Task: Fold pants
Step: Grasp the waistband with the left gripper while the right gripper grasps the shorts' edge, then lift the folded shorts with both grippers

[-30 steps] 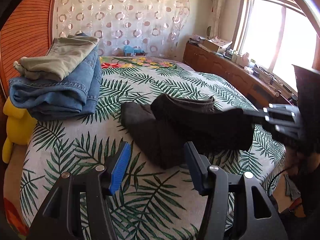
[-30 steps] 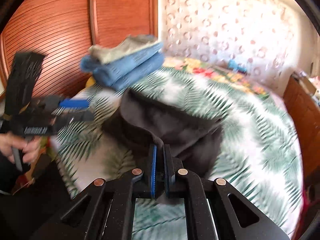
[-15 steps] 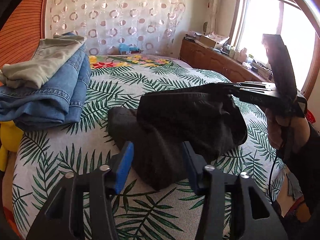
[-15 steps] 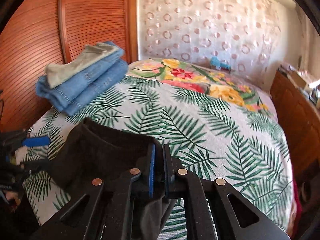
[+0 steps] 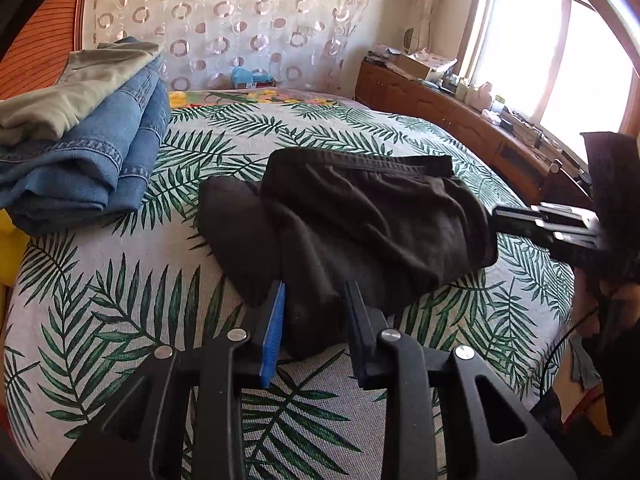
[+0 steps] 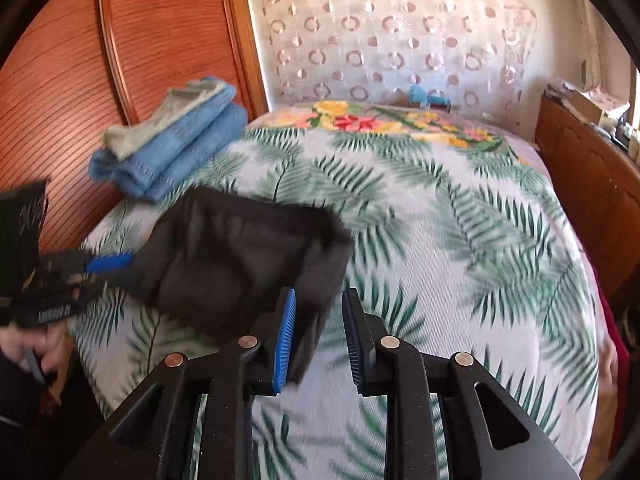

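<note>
Black pants [image 5: 360,216] lie folded across the leaf-print bed cover [image 5: 120,300], the waistband end on top. My left gripper [image 5: 316,312] sits low at their near edge. Its jaws are closing, a thick fold of black cloth fills the gap between them, and no firm pinch shows. In the right wrist view the pants [image 6: 240,256] lie to the left. My right gripper [image 6: 320,312] has its jaws opening; a corner of cloth rests against the left pad, with clear space to the right pad. The right gripper [image 5: 496,216] also shows beside the pants' right end.
A stack of folded blue jeans [image 5: 100,148] topped by khaki pants [image 5: 80,88] sits at the bed's left. A yellow toy [image 5: 8,248] is wedged at the left edge. A wooden cabinet [image 5: 460,120] runs under the window on the right. A person's hand [image 6: 24,344] holds the left gripper.
The right gripper carried the lifted fold over, laid it on the pants, and its jaws parted. The left gripper came closer to the near edge and its jaws narrowed around the cloth.
</note>
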The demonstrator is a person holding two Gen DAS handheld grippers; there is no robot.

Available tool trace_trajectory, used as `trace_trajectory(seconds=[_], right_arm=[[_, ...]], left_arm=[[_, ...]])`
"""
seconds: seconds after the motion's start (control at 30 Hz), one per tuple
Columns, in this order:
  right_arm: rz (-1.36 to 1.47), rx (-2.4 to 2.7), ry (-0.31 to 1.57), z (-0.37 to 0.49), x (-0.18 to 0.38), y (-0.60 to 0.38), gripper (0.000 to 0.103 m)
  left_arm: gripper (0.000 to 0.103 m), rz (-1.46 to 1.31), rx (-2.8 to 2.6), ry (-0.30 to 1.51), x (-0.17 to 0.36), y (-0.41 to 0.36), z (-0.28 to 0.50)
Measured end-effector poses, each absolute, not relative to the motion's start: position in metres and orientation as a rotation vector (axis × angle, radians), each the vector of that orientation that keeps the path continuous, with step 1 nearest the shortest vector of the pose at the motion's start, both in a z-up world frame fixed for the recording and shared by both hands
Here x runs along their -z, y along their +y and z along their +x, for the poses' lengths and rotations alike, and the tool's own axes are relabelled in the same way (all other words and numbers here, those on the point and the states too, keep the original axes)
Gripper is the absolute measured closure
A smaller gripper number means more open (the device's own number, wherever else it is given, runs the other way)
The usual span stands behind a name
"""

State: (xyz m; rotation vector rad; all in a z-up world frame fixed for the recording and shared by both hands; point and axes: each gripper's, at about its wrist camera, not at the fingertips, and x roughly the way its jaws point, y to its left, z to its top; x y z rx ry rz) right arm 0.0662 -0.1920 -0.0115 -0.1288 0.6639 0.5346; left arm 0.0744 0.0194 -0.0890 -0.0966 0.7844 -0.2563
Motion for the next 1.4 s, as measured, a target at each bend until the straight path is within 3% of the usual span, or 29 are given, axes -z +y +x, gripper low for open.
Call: trace_trajectory(seconds=[0.27,0.5,0.57,0.63,1.1,1.17,1.2,1.23,1.3,1.4], right_arm=[[-0.121,-0.576,0.713,0.047,0.033,-0.195,0.071],[-0.135,-0.597,0.730,0.056,0.041,-0.193,0.072],[-0.154,-0.604,0.722,0.059,0.041,-0.191,0.088],[-0.166,-0.603,0.717,0.061,0.042,-0.189,0.097],[-0.185,-0.591,0.673,0.043,0.028,-0.204,0.099],[-0.187,-0.579,0.673,0.042,0.026,-0.204,0.088],[-0.187,-0.570,0.671,0.042,0.025,-0.204,0.082],[-0.184,-0.570,0.668,0.042,0.022,-0.205,0.081],[-0.180,-0.567,0.658,0.041,0.016,-0.206,0.079],[-0.173,-0.560,0.641,0.043,0.009,-0.209,0.073]], left_arm=[[0.073,-0.074,0.250,0.793,0.092,0.017,0.077],[0.096,-0.080,0.249,0.764,0.089,0.019,0.075],[0.097,-0.083,0.239,0.739,0.084,0.021,0.073],[0.098,-0.093,0.214,0.698,0.075,0.029,0.067],[0.097,-0.113,0.226,0.740,0.079,0.038,0.039],[0.093,-0.112,0.223,0.747,0.078,0.038,0.041],[0.086,-0.112,0.216,0.743,0.077,0.039,0.041],[0.081,-0.112,0.212,0.735,0.075,0.039,0.042],[0.056,-0.122,0.219,0.727,0.072,0.040,0.045],[0.043,-0.128,0.230,0.727,0.069,0.040,0.053]])
